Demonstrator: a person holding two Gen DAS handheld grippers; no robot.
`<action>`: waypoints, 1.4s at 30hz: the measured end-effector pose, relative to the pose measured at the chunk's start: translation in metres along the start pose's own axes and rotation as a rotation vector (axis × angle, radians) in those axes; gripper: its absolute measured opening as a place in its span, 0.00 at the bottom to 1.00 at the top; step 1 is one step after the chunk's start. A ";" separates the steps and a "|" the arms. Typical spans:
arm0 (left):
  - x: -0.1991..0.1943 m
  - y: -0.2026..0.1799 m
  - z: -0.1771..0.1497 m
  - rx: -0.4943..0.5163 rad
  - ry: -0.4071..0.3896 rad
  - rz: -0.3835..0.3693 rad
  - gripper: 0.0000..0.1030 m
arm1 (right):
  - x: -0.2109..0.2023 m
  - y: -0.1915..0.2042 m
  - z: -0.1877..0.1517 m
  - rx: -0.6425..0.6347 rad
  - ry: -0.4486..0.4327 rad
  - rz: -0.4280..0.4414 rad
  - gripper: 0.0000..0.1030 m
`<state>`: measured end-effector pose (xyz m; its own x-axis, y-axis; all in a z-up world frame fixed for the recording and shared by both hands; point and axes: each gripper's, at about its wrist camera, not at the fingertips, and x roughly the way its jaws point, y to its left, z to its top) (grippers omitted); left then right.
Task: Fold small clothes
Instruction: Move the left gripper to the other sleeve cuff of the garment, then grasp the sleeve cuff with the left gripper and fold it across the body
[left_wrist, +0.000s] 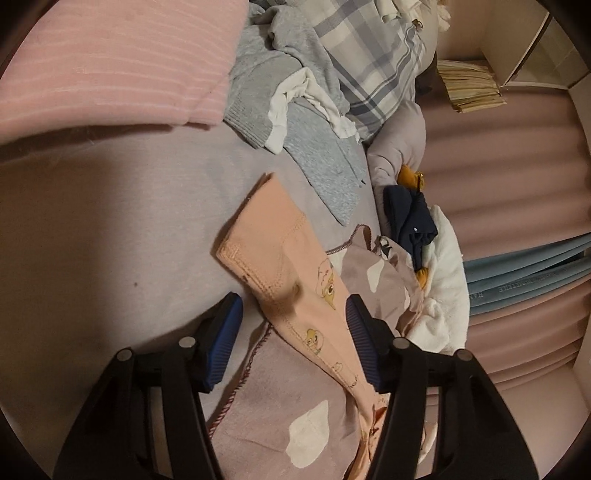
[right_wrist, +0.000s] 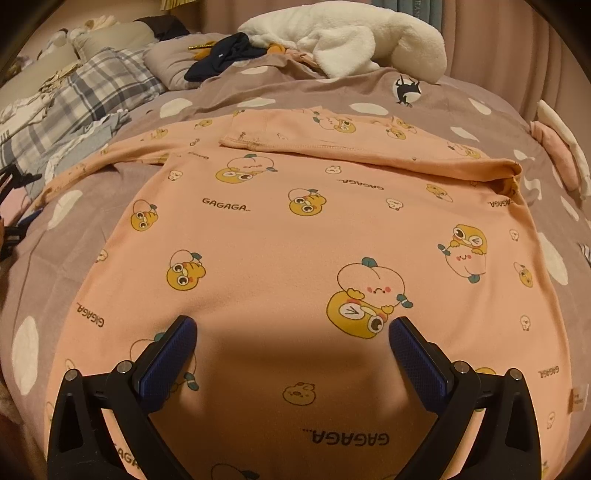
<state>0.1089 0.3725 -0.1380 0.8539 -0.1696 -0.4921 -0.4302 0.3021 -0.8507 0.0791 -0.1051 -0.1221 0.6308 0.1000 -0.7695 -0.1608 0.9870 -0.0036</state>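
Straddling peach sleeve (left_wrist: 280, 266), left hand-held gripper (left_wrist: 291, 325), apparently ungripped.

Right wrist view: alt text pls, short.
A peach cartoon-print top lies spread on a mauve dotted duvet, one sleeve folded across its upper part. The right gripper hovers open over the near fabric; a white plush sits behind.

The small top (right_wrist: 280, 236) is peach-pink, printed with yellow cartoon figures, pale peaches and brown "GAGAGA" lettering. The duvet (right_wrist: 110, 184) under it is mauve with white blobs. A pillow (right_wrist: 107, 85) is checked cream and grey-blue; a fleece (right_wrist: 354, 40) is white; a garment (left_wrist: 325, 162) is heather grey; gripper pads (right_wrist: 168, 363) are blue
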 end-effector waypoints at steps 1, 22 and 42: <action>0.000 -0.001 -0.001 0.003 -0.010 0.009 0.57 | 0.000 0.000 0.000 0.000 0.000 0.000 1.00; -0.007 0.022 0.011 -0.005 -0.239 0.074 0.08 | 0.001 0.000 0.001 0.000 -0.002 0.004 1.00; -0.025 -0.049 -0.018 0.280 -0.268 0.039 0.02 | 0.002 0.000 0.001 0.000 -0.003 0.006 1.00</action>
<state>0.1031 0.3449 -0.0876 0.9006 0.0872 -0.4258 -0.3990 0.5542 -0.7305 0.0810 -0.1053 -0.1227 0.6321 0.1058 -0.7676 -0.1643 0.9864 0.0007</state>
